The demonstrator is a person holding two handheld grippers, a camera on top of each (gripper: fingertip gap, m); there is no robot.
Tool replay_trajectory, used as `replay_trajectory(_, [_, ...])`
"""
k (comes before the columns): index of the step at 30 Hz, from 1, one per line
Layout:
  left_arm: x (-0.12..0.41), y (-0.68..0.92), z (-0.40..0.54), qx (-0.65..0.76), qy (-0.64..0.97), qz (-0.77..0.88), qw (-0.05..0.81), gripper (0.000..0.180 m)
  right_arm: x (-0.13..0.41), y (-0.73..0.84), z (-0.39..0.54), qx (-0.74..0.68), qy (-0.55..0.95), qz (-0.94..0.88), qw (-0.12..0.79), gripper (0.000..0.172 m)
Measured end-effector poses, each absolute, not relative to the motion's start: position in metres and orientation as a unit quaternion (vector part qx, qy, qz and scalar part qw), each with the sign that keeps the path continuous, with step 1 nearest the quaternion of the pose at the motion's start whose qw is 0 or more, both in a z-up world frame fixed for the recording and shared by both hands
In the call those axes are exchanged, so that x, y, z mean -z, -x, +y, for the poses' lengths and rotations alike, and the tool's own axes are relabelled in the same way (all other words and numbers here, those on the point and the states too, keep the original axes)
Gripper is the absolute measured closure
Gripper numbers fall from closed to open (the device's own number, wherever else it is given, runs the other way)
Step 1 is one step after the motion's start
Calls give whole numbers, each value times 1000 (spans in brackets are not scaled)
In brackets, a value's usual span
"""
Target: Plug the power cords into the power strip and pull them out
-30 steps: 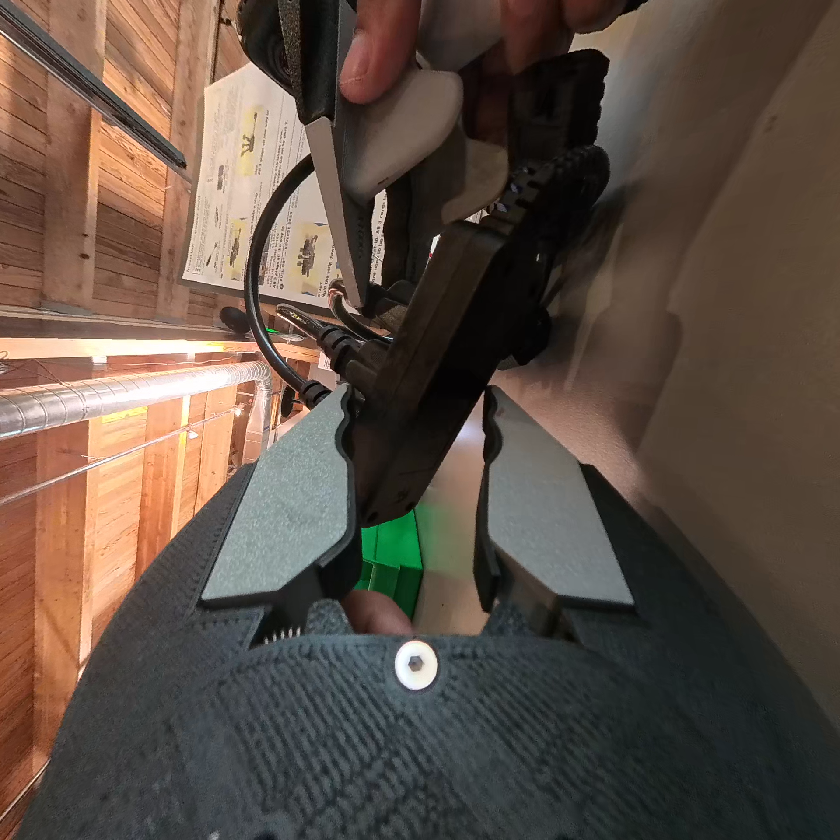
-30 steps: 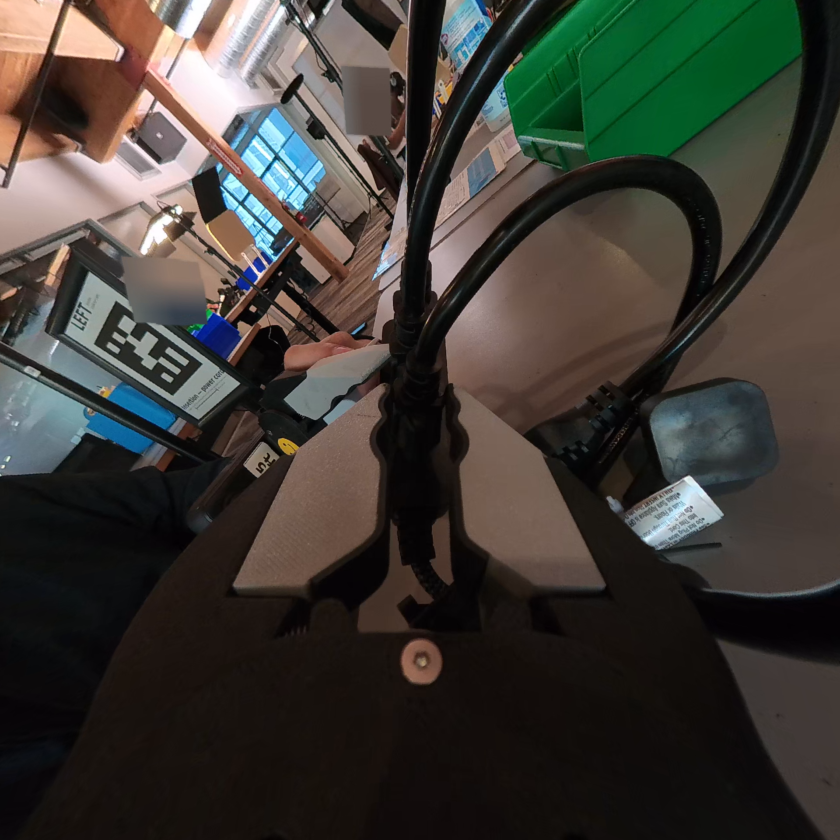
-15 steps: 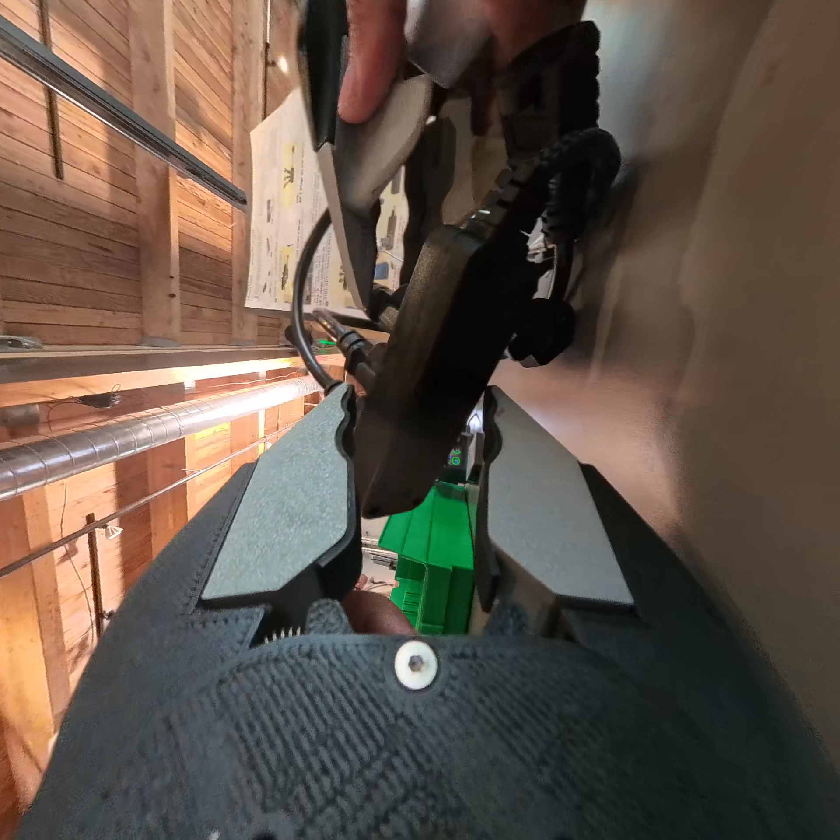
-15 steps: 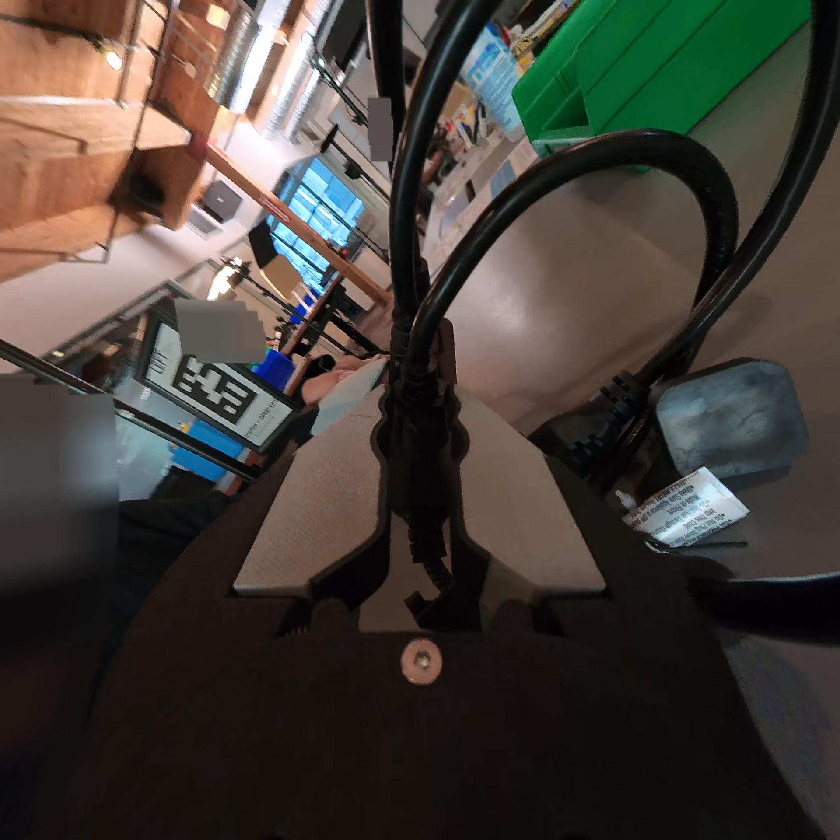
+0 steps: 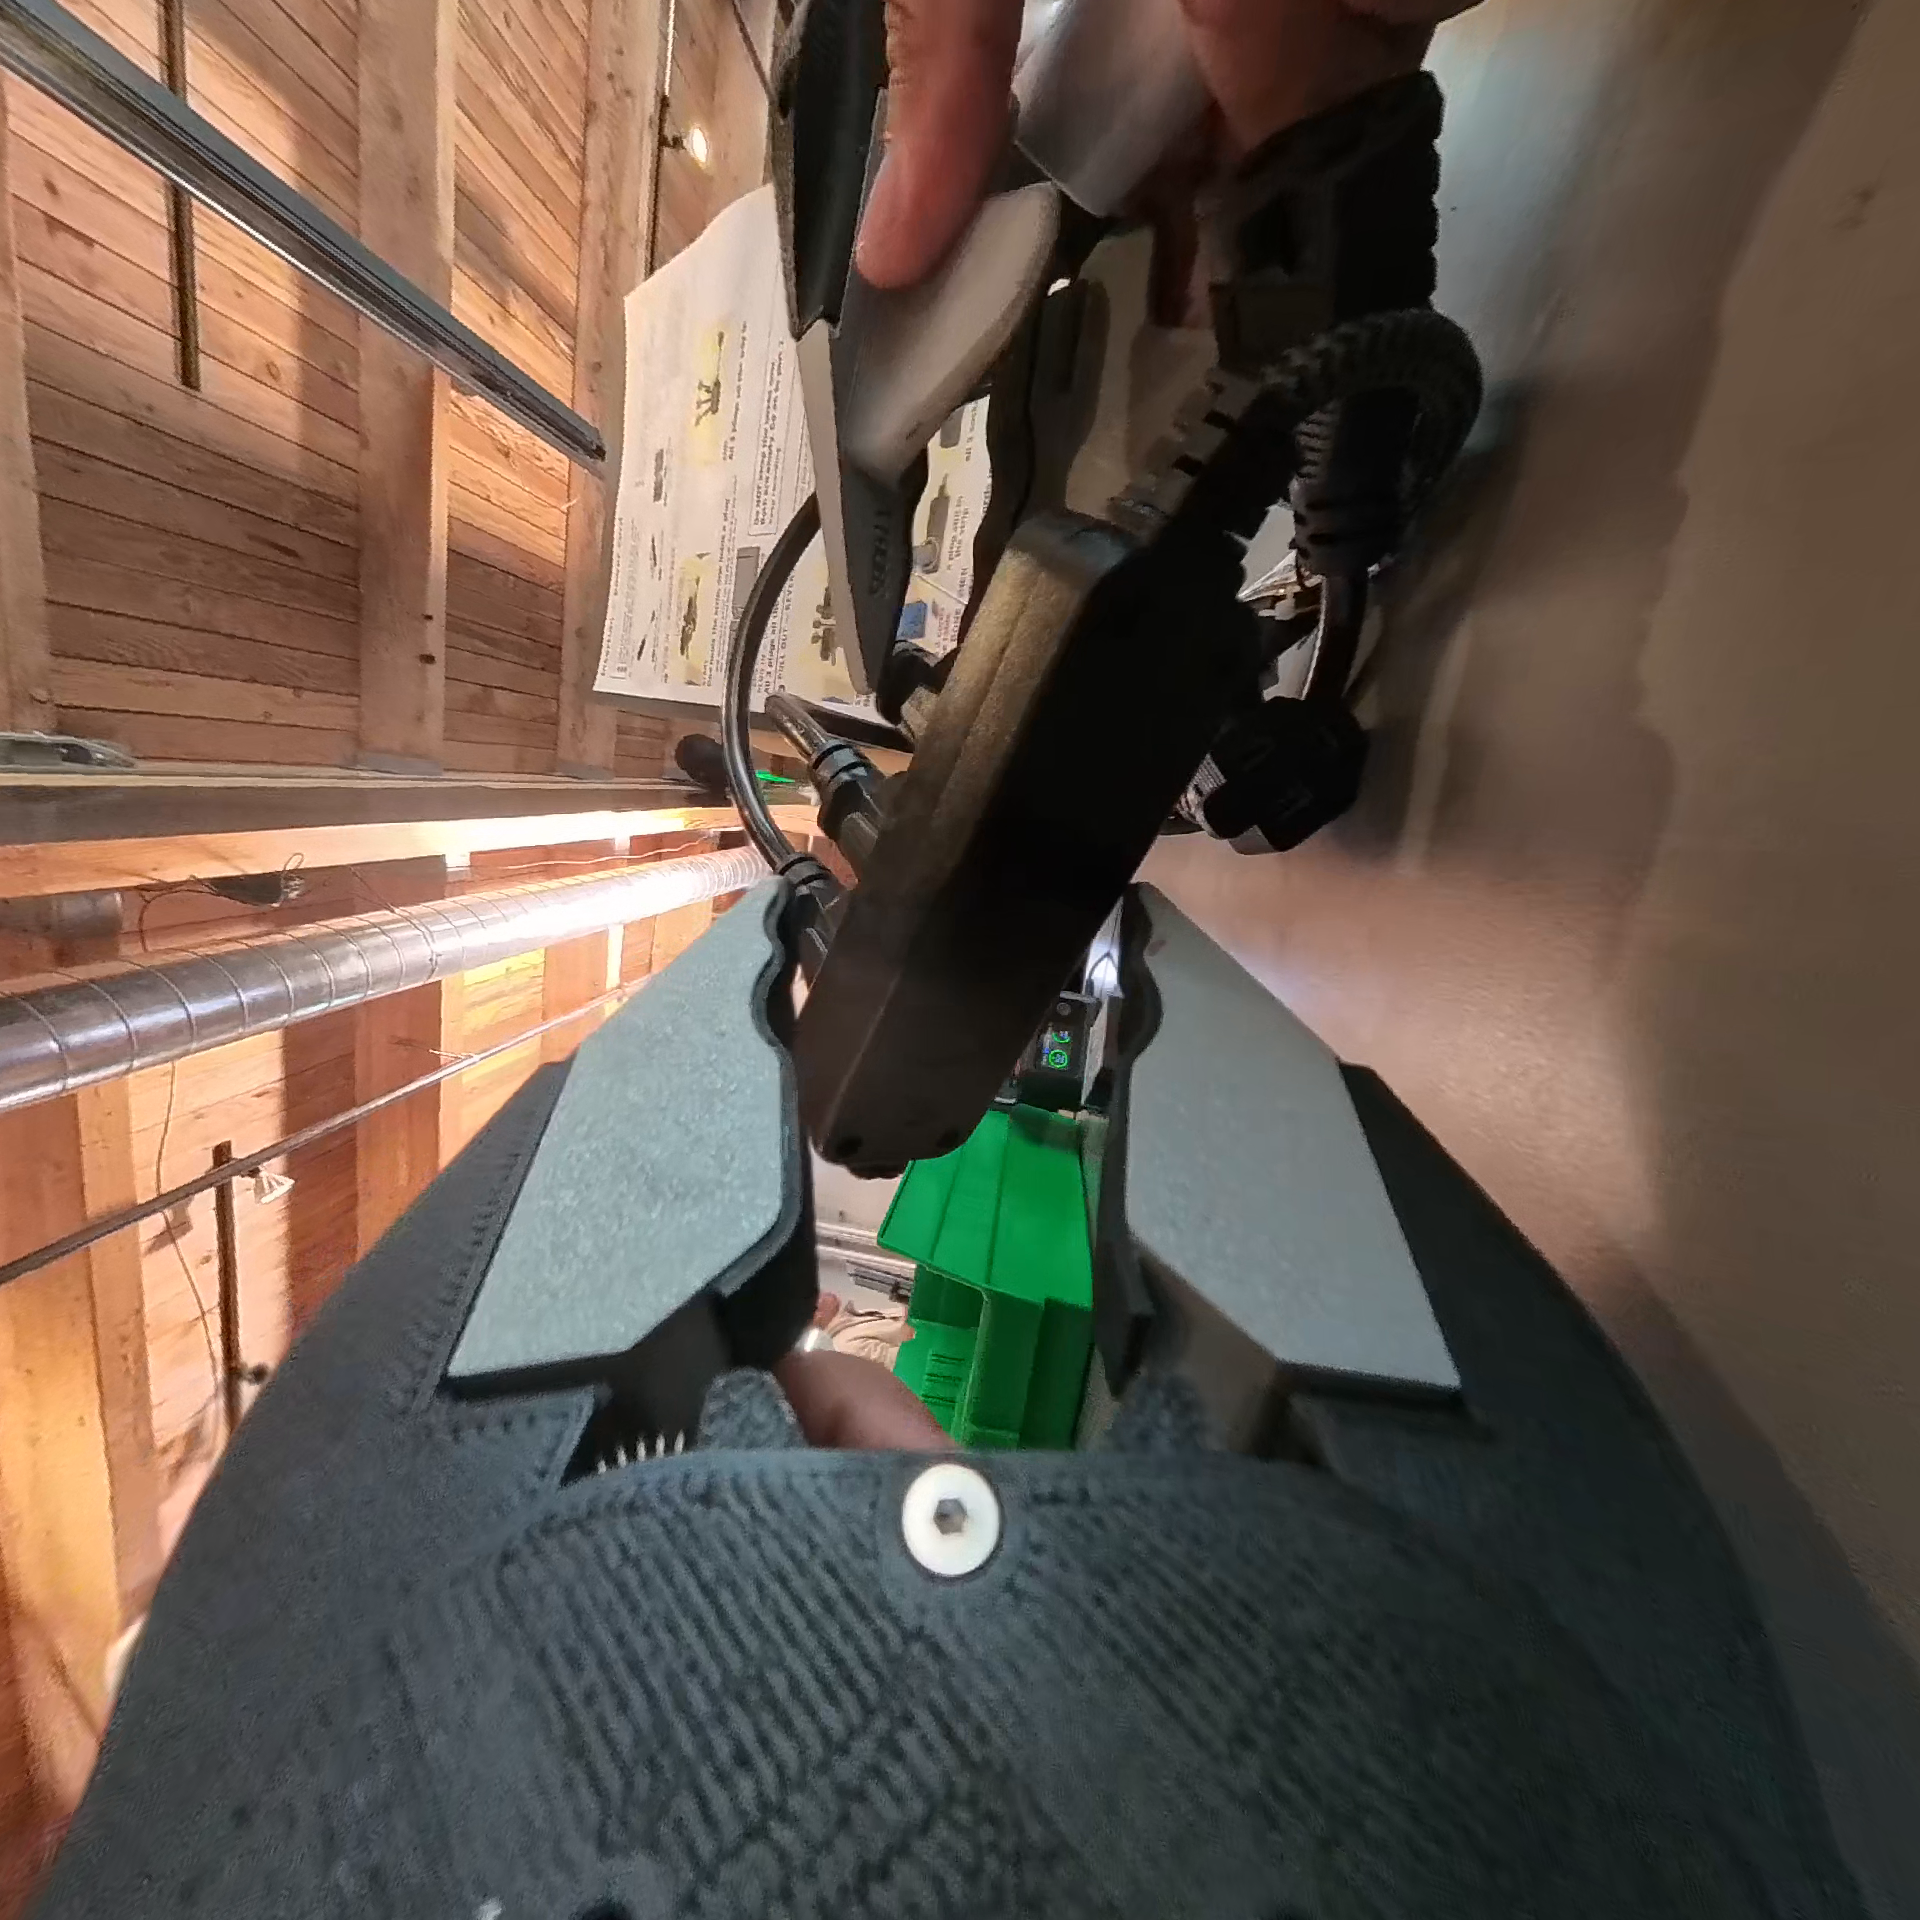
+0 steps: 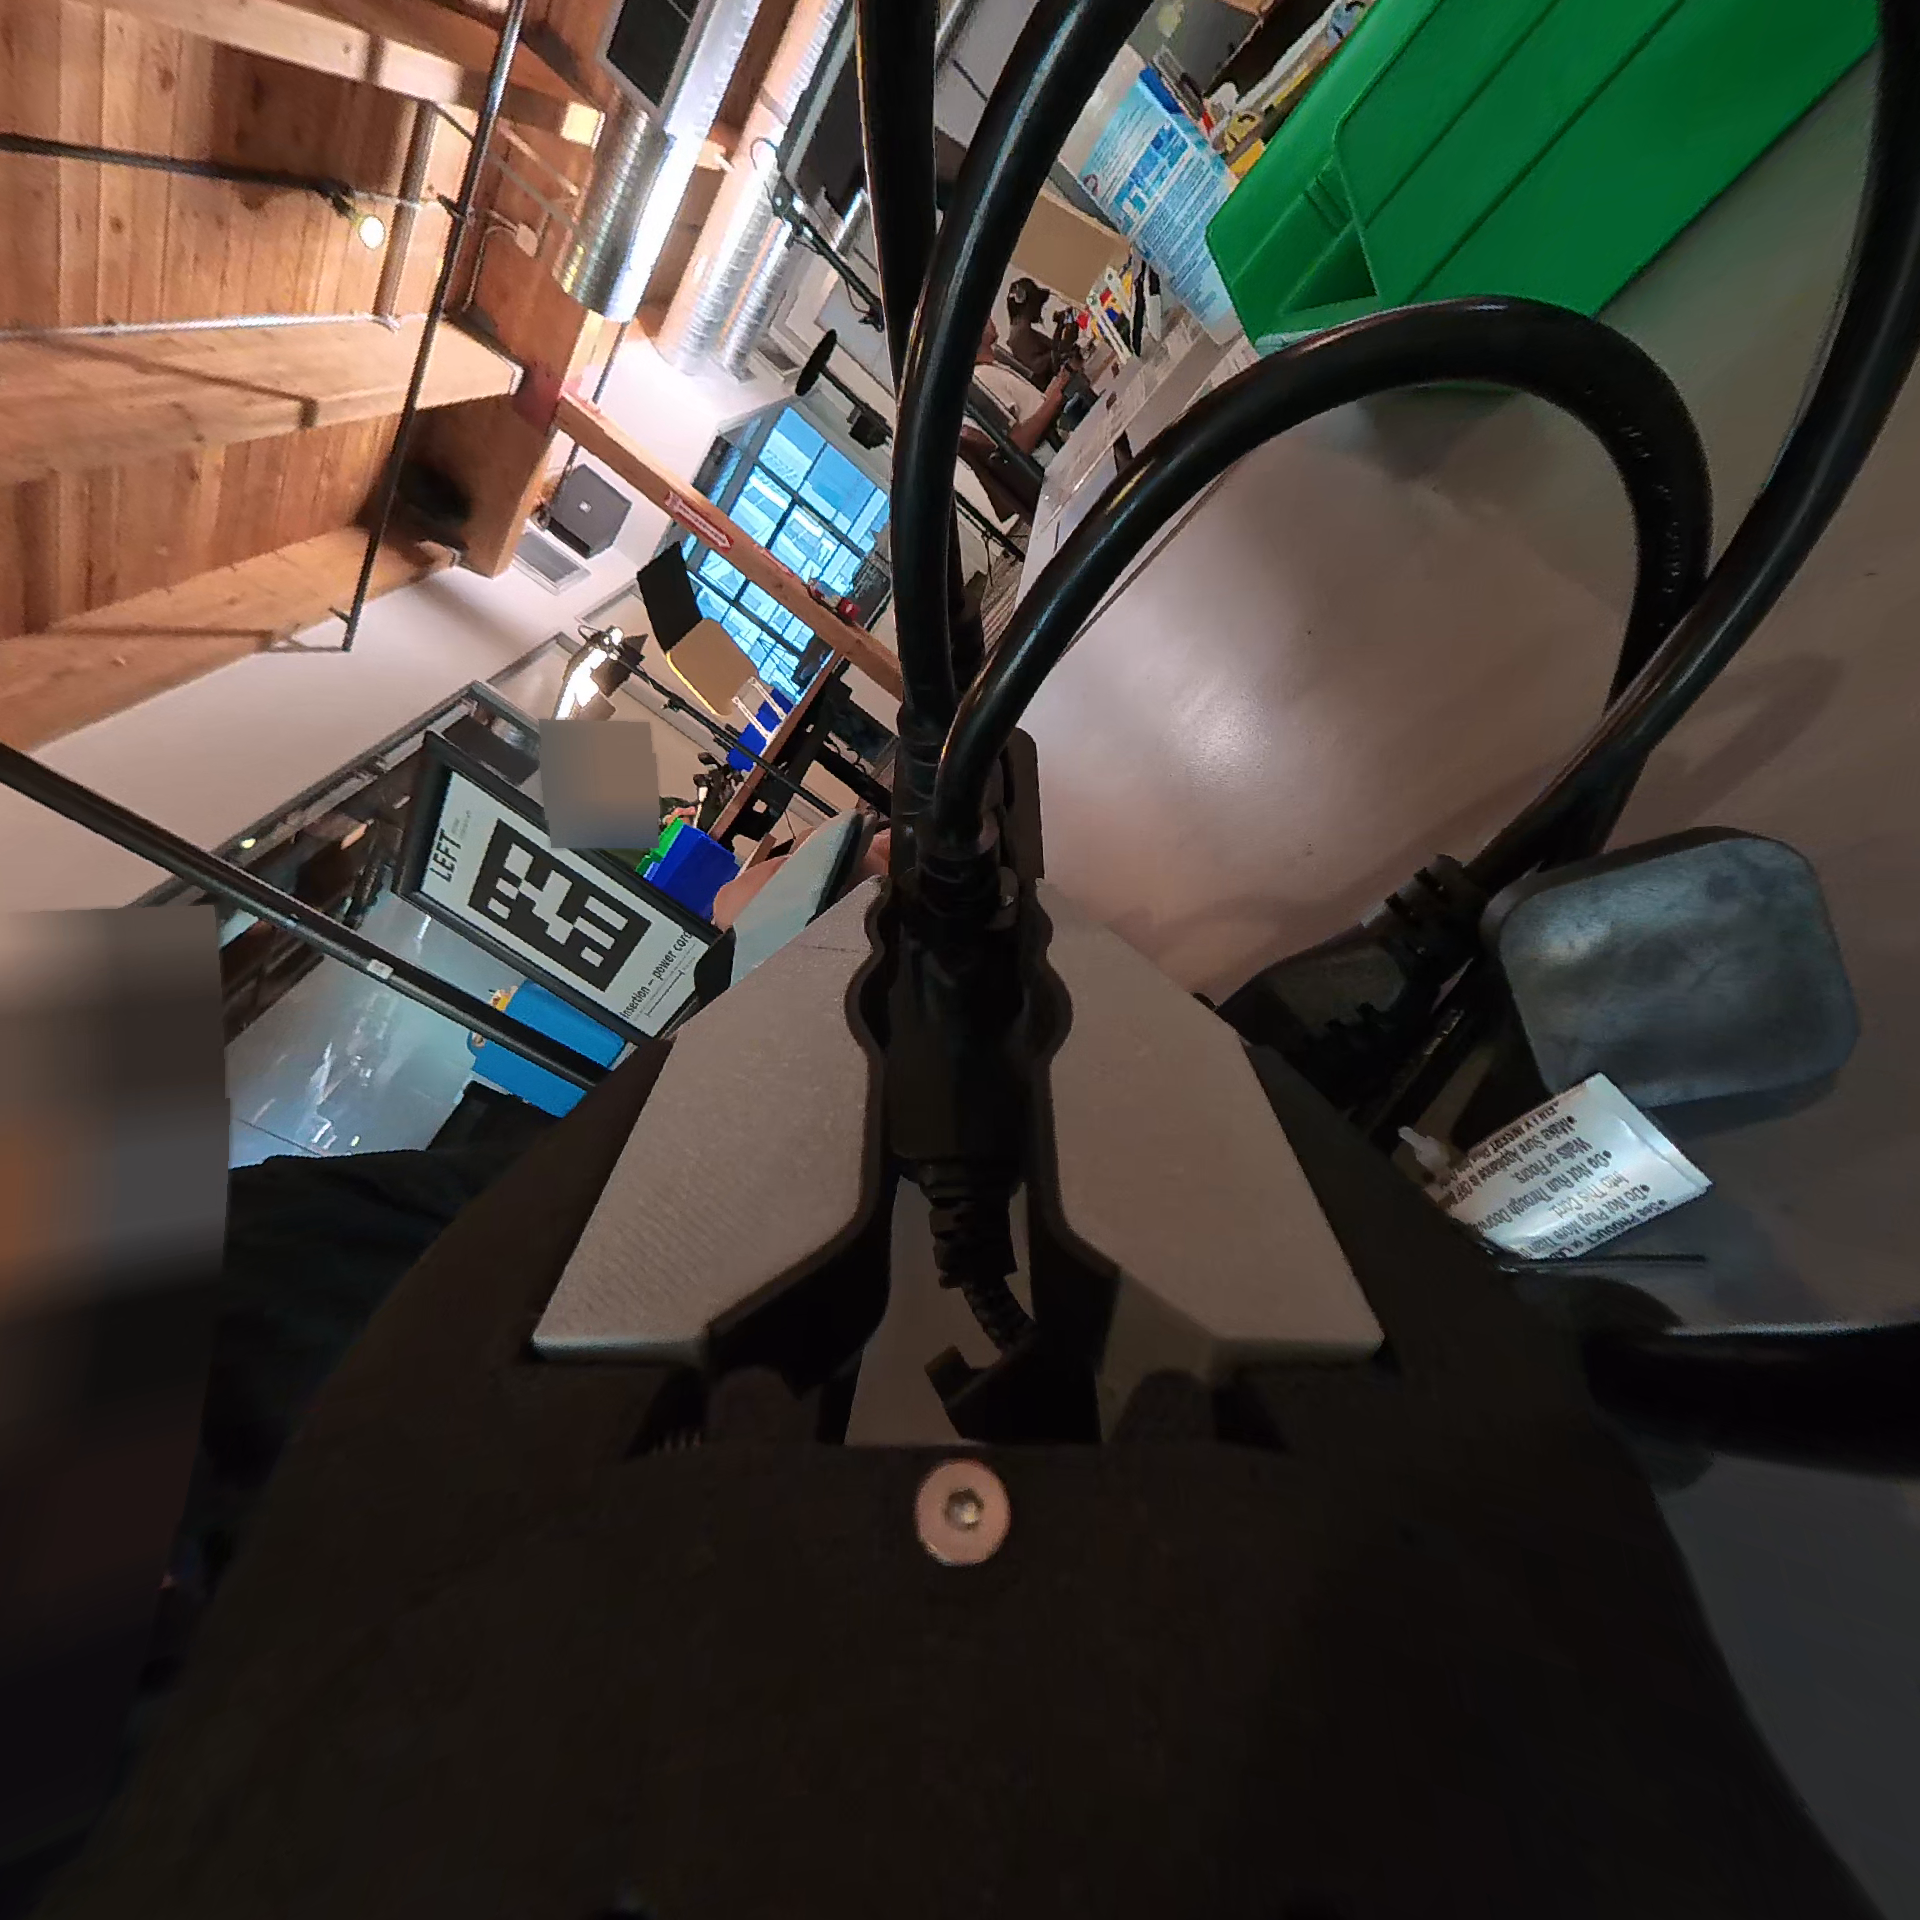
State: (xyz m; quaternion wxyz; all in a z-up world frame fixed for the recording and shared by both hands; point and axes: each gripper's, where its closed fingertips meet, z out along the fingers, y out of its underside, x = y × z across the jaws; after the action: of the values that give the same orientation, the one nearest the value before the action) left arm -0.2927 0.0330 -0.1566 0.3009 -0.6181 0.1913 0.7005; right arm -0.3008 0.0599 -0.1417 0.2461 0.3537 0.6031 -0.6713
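Plainly, mid-frame, the right gripper pinches a black plug; the left gripper stands wide, one pad clear of the power strip. Probably unplugging; next, the left needs firm closure before pulling.

The pale grey-beige bench has a smooth, slightly glossy top. Green plastic bins stand on it at the far side. Nearer lie a thick black cord, arching up, and its white warning tag.
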Motion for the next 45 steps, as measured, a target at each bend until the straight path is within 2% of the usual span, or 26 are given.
replay_trajectory(4, [156, 294, 32, -668, 643, 152, 342, 119, 141, 300, 61, 671, -347, 611, 235, 152])
replay_trajectory(11, [147, 301, 22, -481, 709, 15, 516, 96, 139, 301, 61, 671, -324, 642, 180, 151])
replay_trajectory(13, [129, 292, 18, -429, 683, -8, 591, 105, 138, 304, 65, 675, -329, 639, 170, 152])
replay_trajectory(15, [114, 291, 6, -371, 655, -47, 657, 125, 138, 306, 68, 676, -333, 636, 166, 151])
replay_trajectory(19, [105, 310, -16, -214, 628, -160, 731, 123, 139, 304, 66, 670, -324, 648, 161, 152])
replay_trajectory(23, [107, 320, -22, -143, 619, -200, 746, 118, 140, 301, 64, 663, -313, 663, 153, 152])
replay_trajectory(32, [108, 310, -17, -105, 627, -180, 751, 125, 128, 298, 72, 696, -284, 634, 181, 153])
replay_trajectory(37, [116, 302, -7, 7, 638, -204, 742, 115, 124, 299, 74, 709, -278, 622, 183, 153])
replay_trajectory(41, [141, 296, 12, 112, 679, -241, 684, 99, 123, 301, 76, 714, -285, 611, 189, 153])
replay_trajectory(45, [148, 287, 28, 149, 692, -241, 664, 113, 126, 299, 72, 707, -282, 621, 187, 153])
